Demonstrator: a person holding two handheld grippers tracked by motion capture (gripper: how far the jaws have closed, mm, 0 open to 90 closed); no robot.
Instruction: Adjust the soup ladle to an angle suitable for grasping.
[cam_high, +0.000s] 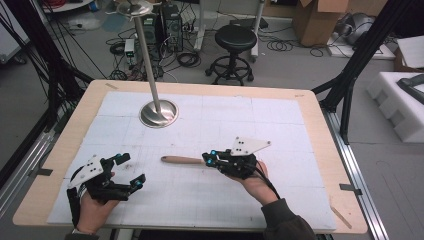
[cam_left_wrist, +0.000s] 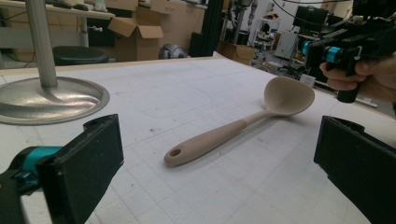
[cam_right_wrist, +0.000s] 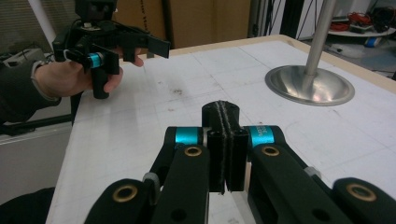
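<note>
A beige silicone ladle (cam_left_wrist: 219, 135) lies flat on the white gridded mat, bowl toward the right hand. In the high view its handle (cam_high: 176, 160) sticks out leftward from under my right gripper (cam_high: 208, 160), which hovers over the bowl end. My right gripper (cam_right_wrist: 226, 140) has its jaws pressed together with nothing between them. At the front left, my left gripper (cam_high: 131, 170) is open and empty, aimed at the ladle. In its own view the left gripper (cam_left_wrist: 224, 156) has its jaws wide apart, framing the ladle's handle end from a short way off.
A metal stand with a round base (cam_high: 159, 114) and an upright pole rises at the back left of the mat. The wooden table edge (cam_high: 320, 130) runs around the mat. Behind the table are a black stool (cam_high: 235, 37), cables and cardboard boxes.
</note>
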